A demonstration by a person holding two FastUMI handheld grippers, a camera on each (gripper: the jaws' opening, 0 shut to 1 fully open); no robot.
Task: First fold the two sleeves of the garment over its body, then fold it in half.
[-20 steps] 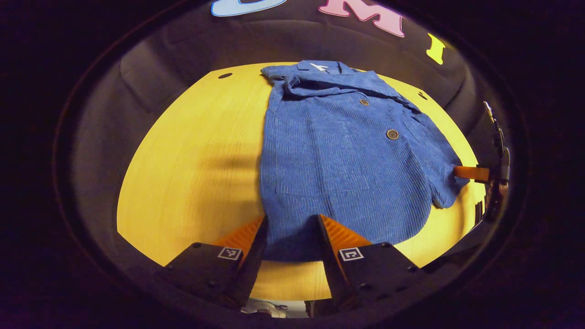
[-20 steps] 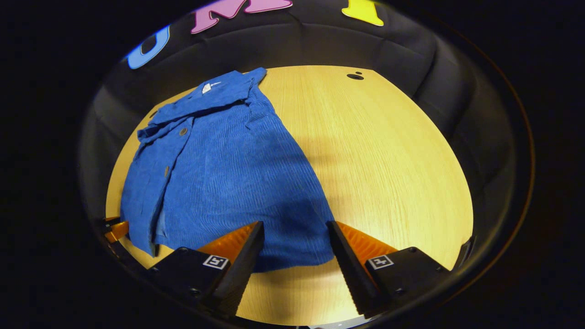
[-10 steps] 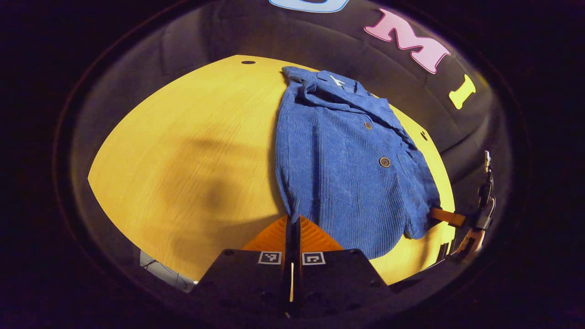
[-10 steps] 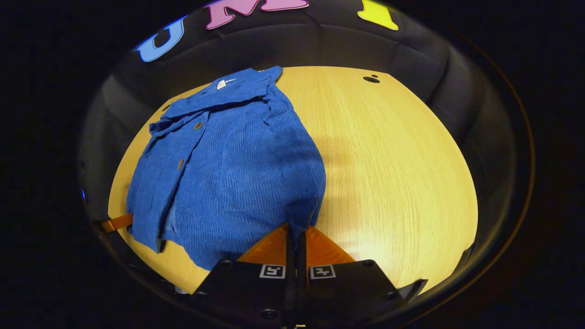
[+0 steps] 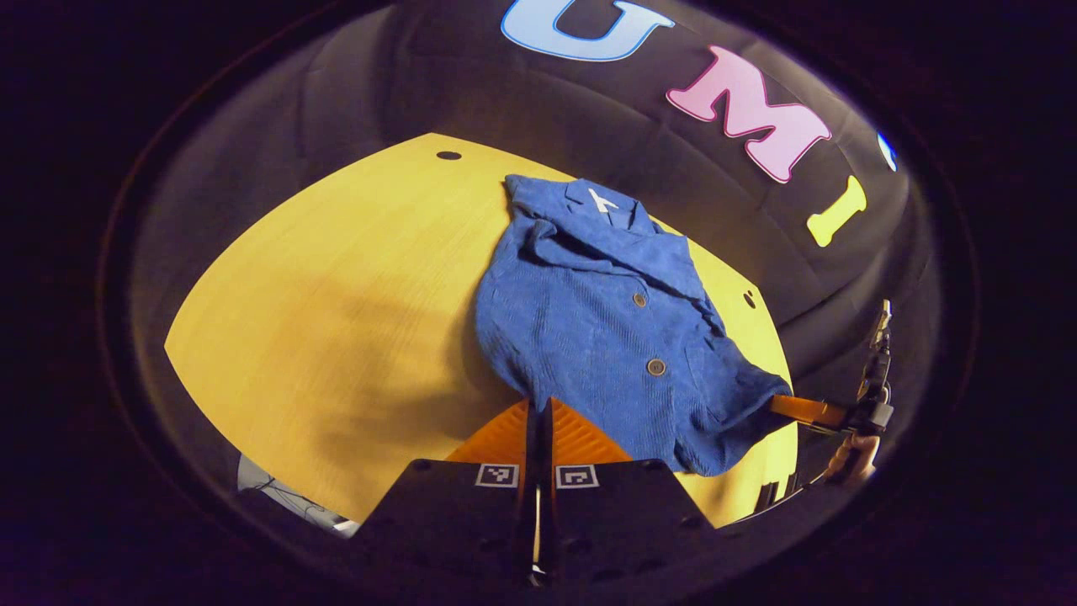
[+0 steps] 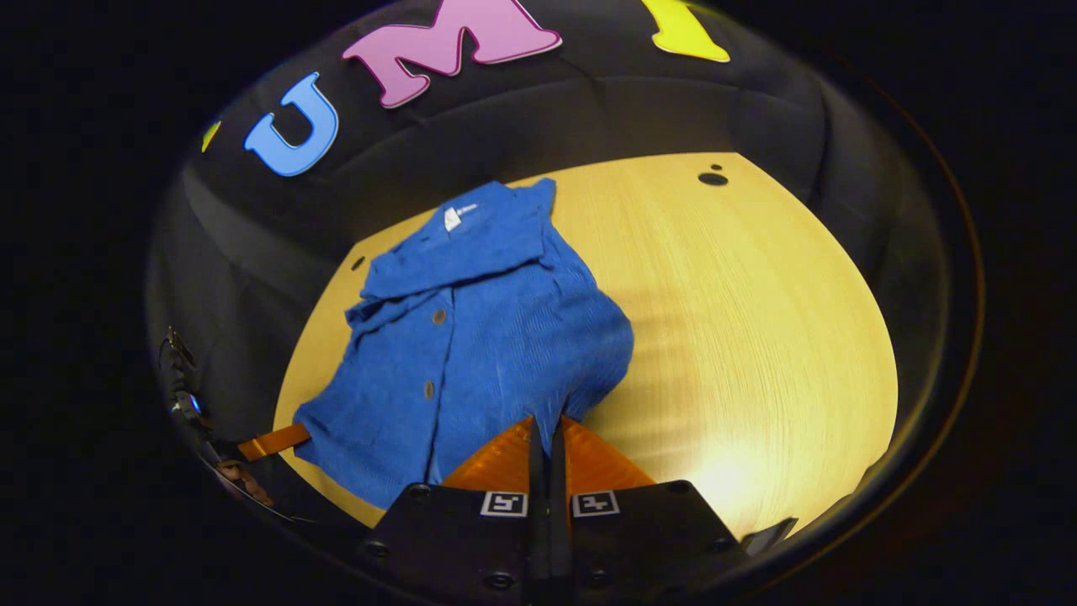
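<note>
You have both the left gripper [image 5: 538, 412] and right gripper [image 6: 547, 429] clamped on the hem corners of the soft, floppy garment [image 5: 606, 328], nearest you on the table [image 5: 336, 320].

Garment [image 5: 606, 337]: blue ribbed cloth, corduroy-like, matt; small round buttons [image 5: 655, 366] with dull sheen.
Worktop [image 6: 757, 337]: pale wood-grain surface, smooth, faint glare at 5 o'clock in right gripper view.
Booth wall [image 6: 589, 118]: black cloth, matt, creased.
</note>
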